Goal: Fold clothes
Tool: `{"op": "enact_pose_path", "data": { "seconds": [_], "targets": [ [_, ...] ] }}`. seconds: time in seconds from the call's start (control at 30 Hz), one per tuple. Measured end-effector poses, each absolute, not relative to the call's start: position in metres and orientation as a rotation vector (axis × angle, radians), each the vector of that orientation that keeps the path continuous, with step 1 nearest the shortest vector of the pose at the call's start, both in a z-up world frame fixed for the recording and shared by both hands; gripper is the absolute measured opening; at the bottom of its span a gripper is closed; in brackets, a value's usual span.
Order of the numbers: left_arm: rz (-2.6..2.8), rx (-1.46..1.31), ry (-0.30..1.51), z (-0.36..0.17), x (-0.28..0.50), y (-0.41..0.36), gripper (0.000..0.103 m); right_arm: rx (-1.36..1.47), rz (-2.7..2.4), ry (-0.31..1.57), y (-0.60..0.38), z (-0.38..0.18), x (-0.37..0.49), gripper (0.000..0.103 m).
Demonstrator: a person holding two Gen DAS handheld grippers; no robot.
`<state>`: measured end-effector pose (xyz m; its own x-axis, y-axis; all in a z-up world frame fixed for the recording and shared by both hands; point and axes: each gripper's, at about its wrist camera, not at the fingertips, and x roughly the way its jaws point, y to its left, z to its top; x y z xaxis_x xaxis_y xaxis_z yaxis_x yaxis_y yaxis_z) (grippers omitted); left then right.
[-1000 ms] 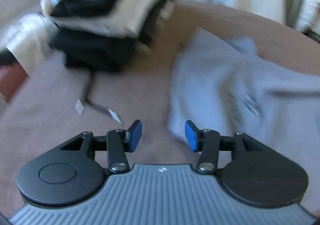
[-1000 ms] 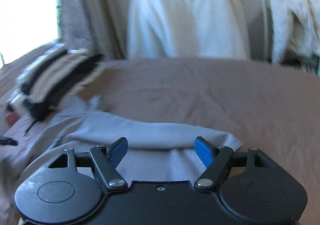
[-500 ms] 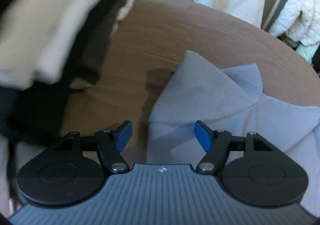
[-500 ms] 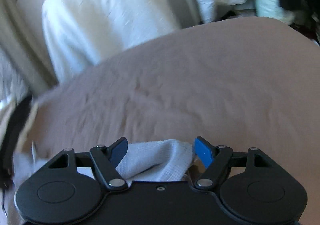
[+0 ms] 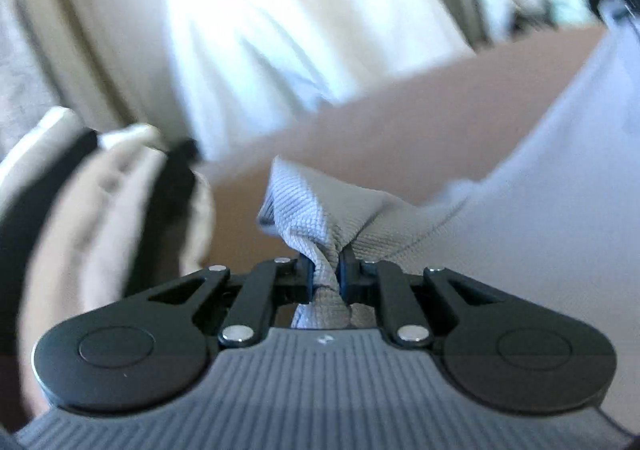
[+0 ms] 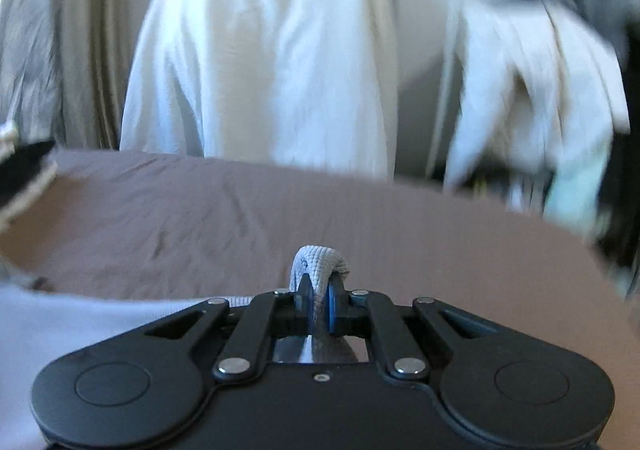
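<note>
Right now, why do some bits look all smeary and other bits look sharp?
Left wrist view: the left gripper and the pinched grey garment are sharp, but the folded pile is smeared, and the white cloth glares. Right wrist view: the right gripper is crisp, the hanging clothes blurred.

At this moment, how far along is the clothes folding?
Done: a stack of folded clothes sits on the bed. In hand: the left tongs and right tongs each pinch the light grey garment. Left: folding and stacking it.
</note>
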<state>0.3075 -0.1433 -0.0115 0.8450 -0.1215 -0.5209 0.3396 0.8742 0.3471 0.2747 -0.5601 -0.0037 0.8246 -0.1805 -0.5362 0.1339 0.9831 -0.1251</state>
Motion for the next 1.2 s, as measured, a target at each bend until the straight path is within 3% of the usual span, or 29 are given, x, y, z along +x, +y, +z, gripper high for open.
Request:
{"op": "enact_pose_path", "data": {
  "seconds": [0.13,0.23,0.3,0.4,0.63,0.77,1.07,1.2],
  "targets": [
    [-0.216,0.334,0.595,-0.025,0.333,-0.144,0.012,-0.185,-0.259,0.701,-0.566,-0.022,0.318,0.013],
    [-0.237,0.242,0.706,-0.051,0.352,-0.142,0.012,-0.245,-0.399,0.759,-0.561,-0.044,0.335,0.032],
    [-0.245,0.189,0.721,-0.058,0.349,-0.134,0.012,-0.169,-0.399,0.704,-0.55,-0.038,0.332,0.056],
    [-0.292,0.137,0.714,-0.051,0.335,-0.123,0.012,0.031,-0.2,0.626,-0.525,-0.017,0.327,0.07],
    [-0.434,0.053,0.593,-0.032,0.264,-0.098,0.012,0.479,0.203,0.761,-0.453,-0.006,0.357,0.071],
    [-0.577,0.093,0.728,-0.051,0.233,-0.102,0.012,0.784,0.393,0.862,-0.404,-0.021,0.366,0.071],
    [-0.679,0.096,0.875,-0.061,0.229,-0.093,0.02,0.248,0.484,1.019,-0.301,-0.044,0.341,0.071],
    [-0.705,0.092,0.923,-0.063,0.23,-0.087,0.031,0.269,0.421,1.072,-0.303,-0.077,0.338,0.071]
  ]
}}
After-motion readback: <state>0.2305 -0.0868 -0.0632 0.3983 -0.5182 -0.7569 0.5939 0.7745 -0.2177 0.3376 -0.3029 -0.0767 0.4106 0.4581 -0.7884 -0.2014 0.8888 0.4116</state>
